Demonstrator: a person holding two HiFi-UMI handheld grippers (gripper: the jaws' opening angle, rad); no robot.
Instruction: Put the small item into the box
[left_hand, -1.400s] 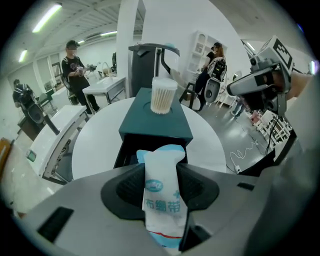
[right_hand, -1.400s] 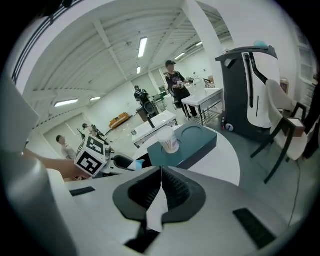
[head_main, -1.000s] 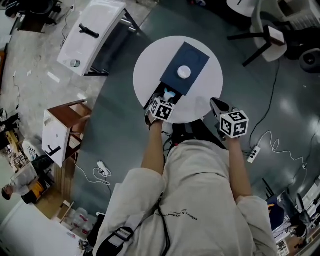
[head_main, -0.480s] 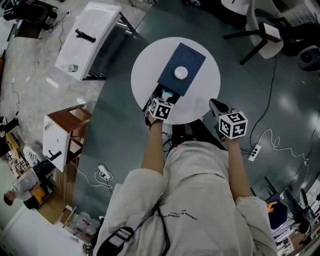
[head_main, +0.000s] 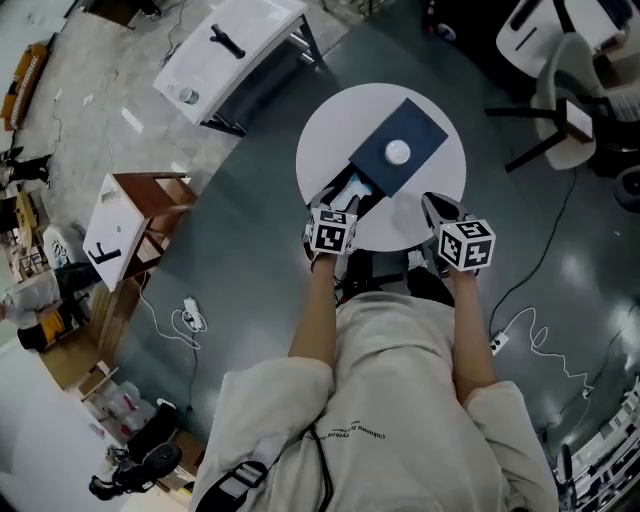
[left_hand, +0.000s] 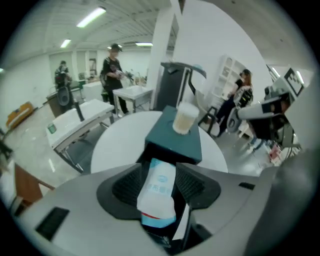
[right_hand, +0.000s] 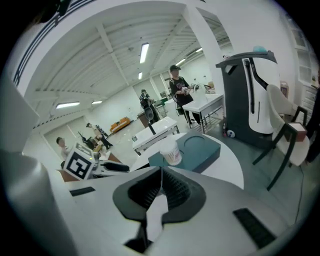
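Note:
A dark blue box (head_main: 415, 140) lies on the round white table (head_main: 330, 150), with a white cup (head_main: 398, 152) on its lid. Its near end stands open. My left gripper (head_main: 343, 206) is at that open end. A white and light blue packet (left_hand: 157, 192) lies between its jaws, pointing into the box (left_hand: 177, 137). The jaws are opening and a dark gap shows beside the packet's right edge. My right gripper (head_main: 432, 206) hovers over the table's near edge to the right, shut with nothing in it. Its view takes in the box (right_hand: 197, 150) and cup (right_hand: 172, 151).
A white workbench (head_main: 230, 50) and a brown-and-white cabinet (head_main: 135, 225) stand to the left of the table. A white chair (head_main: 570, 100) is at the right. Cables (head_main: 530, 330) run over the grey floor. People stand in the background of both gripper views.
The head view has swung, so the table sits further right and lower in the picture. Both grippers stay at the table's near edge, the left one still at the box's open end.

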